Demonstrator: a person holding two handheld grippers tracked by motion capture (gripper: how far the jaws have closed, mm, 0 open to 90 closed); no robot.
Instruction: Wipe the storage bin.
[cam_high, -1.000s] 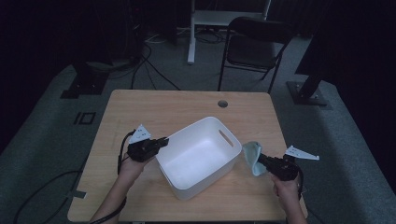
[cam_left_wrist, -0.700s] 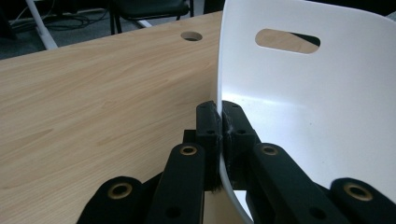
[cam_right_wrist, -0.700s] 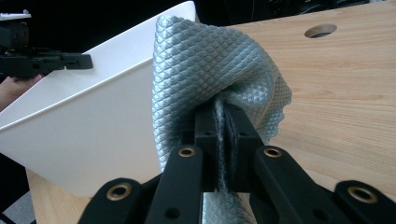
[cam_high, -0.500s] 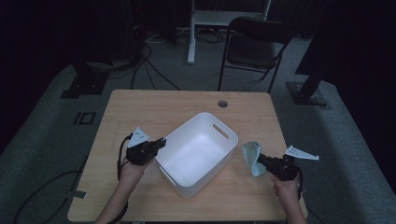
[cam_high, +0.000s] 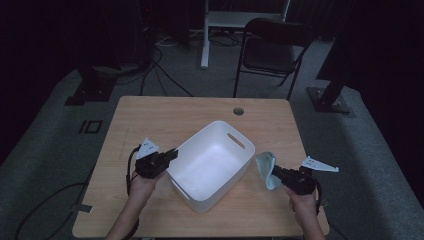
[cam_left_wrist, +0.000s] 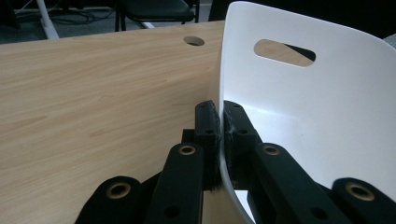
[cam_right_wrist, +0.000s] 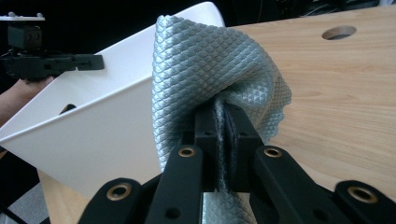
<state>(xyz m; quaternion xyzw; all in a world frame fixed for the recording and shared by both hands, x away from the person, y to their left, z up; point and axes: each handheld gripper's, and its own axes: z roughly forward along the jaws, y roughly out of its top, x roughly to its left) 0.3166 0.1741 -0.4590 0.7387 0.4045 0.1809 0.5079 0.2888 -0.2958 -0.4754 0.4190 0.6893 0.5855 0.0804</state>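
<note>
Here, a person is sitting at a wooden table (cam_high: 150, 120) and holding a gripper in each hand. A white bin (cam_high: 212, 165) is sitting in the middle of the high view, turned at a slant. It is looking empty inside. It has a long handle hole near its far rim.

The left gripper (cam_high: 171, 154) is showing at the lower left of the high view, just beside the bin. Its jaws are pinching the bin's thin wall. In the left gripper view, the left gripper (cam_left_wrist: 219, 135) is showing at the bottom middle, with one black jaw outside the white wall and one inside, pressed tight on the bin (cam_left_wrist: 327, 116). The bare table (cam_left_wrist: 93, 93) is spreading out to the left in that view, and a small round hole (cam_left_wrist: 193, 41) in the table top is showing near the top.

The right gripper (cam_high: 276, 172) is showing at the lower right of the high view. Its jaws are squeezing a soft blue-grey cloth (cam_high: 266, 167). The cloth is bunching up just beside the bin's right corner. In the right gripper view, the right gripper (cam_right_wrist: 223, 135) is coming up from the bottom, and the cloth (cam_right_wrist: 210, 70) is puffing up above the shut jaws, with a bumpy diamond pattern on it. The bin (cam_right_wrist: 93, 126) is showing behind it on the left.

A dark chair (cam_high: 275, 50) is standing on the floor past the table, at the top of the high view.
</note>
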